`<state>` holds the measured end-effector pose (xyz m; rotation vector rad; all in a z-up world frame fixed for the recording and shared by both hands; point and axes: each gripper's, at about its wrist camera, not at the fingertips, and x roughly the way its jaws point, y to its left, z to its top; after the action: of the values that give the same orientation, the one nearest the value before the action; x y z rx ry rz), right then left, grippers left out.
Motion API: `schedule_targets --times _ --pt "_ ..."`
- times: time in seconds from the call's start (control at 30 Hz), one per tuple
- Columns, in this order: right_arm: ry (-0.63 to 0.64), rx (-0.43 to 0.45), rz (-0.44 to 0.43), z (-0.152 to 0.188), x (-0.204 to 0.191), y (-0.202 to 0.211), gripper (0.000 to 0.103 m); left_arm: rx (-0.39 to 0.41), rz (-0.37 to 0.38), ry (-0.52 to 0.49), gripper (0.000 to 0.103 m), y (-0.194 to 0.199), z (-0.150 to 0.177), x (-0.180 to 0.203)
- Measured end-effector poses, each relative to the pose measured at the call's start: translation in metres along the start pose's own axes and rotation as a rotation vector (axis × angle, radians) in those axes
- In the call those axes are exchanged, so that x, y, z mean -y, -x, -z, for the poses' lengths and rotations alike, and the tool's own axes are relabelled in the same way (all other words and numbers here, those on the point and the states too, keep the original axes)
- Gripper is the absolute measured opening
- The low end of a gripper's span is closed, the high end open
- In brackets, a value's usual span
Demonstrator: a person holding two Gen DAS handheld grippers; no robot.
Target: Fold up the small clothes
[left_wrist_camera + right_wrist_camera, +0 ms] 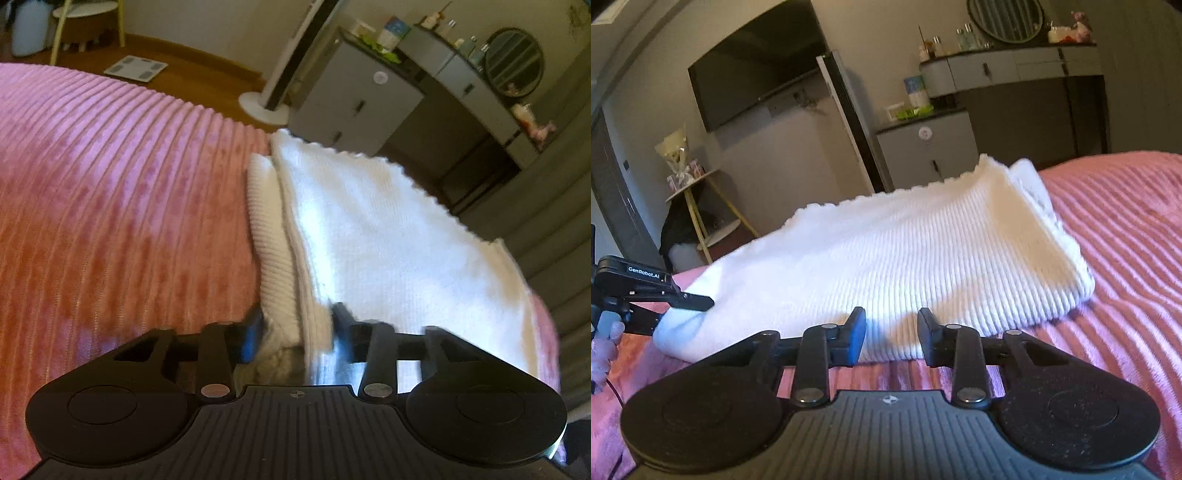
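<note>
A white ribbed knit garment lies folded in layers on the pink ribbed bedspread. My left gripper is shut on the garment's near edge, with the layers pinched between its fingers. In the right wrist view the left gripper shows at the far left, clamped on the garment's left corner. My right gripper is open and empty, its fingertips just short of the garment's front fold, low over the bedspread.
The bedspread stretches wide to the left of the garment. Beyond the bed edge stand a grey cabinet, a dresser with a round mirror, a tall fan, a side table and a floor scale.
</note>
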<state>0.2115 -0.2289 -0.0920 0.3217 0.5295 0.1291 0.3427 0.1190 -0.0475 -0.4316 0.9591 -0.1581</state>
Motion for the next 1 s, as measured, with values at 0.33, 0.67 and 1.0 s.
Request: schedule_targets --times 0.33,0.67,1.0 --pt "-0.024 -0.001 -0.023 0.004 0.000 0.003 0.031 0.015 -0.081 -0.084 0.042 0.000 0.001 0.026" --pt "-0.026 0.003 -0.037 0.002 -0.001 0.003 0.032 0.029 -0.083 -0.111 0.032 0.008 0.001 0.030" --pt "-0.046 0.018 -0.043 0.003 0.002 0.004 0.032 0.085 -0.048 -0.148 0.028 0.032 -0.010 0.049"
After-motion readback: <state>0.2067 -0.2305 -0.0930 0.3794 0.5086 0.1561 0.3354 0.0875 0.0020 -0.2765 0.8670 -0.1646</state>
